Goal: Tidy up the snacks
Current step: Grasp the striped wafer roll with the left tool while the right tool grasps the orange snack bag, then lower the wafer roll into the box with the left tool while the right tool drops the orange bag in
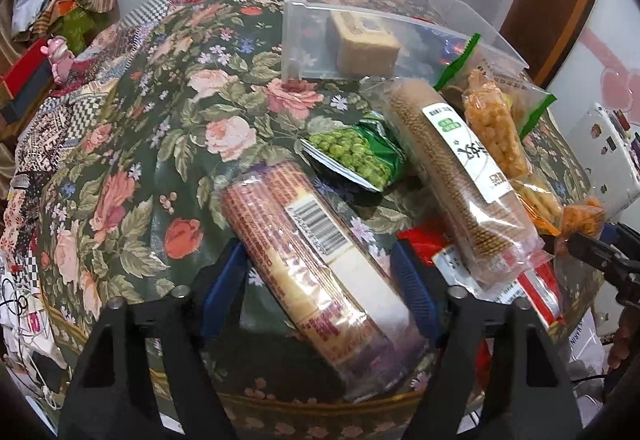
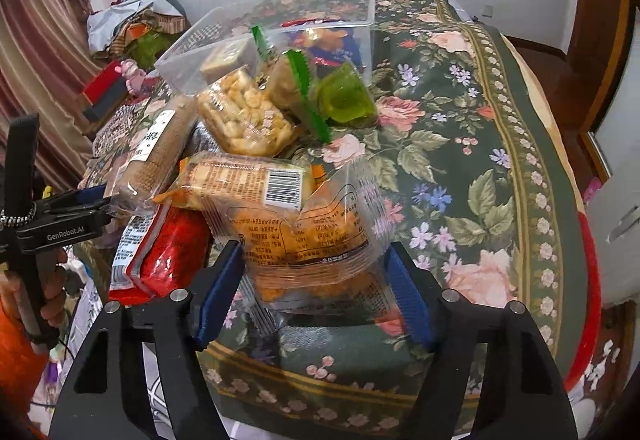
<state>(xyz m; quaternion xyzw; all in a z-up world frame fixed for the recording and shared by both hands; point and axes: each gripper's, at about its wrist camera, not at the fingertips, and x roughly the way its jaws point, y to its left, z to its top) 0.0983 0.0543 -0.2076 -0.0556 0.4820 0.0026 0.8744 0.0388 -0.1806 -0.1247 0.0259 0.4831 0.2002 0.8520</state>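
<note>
**Both hand-held grippers closing in on snack packets**

The left hand-held gripper [image 1: 320, 280] is straddling a long roll of biscuits [image 1: 316, 260] in clear wrap with a barcode label. Its blue pads [image 1: 222, 284] are sitting at either side of the roll; I cannot tell whether they are pressing on it. The roll is lying at a slant on the flowered cloth [image 1: 152, 143] covering the desk, beside a green pea packet [image 1: 352, 155] and a second, brown biscuit roll [image 1: 460, 179].

The right hand-held gripper [image 2: 316, 288] is framing a clear bag of orange snacks [image 2: 308, 240], which is filling the gap between its pads; whether they are gripping the bag is also unclear. A barcoded cracker packet [image 2: 248, 181] is lying just behind that bag, and a red packet [image 2: 168, 256] is lying to its left.

A clear plastic bin [image 2: 192, 55] is standing at the far side of the heap, holding a tan block [image 1: 364, 43] and other packets.
</note>
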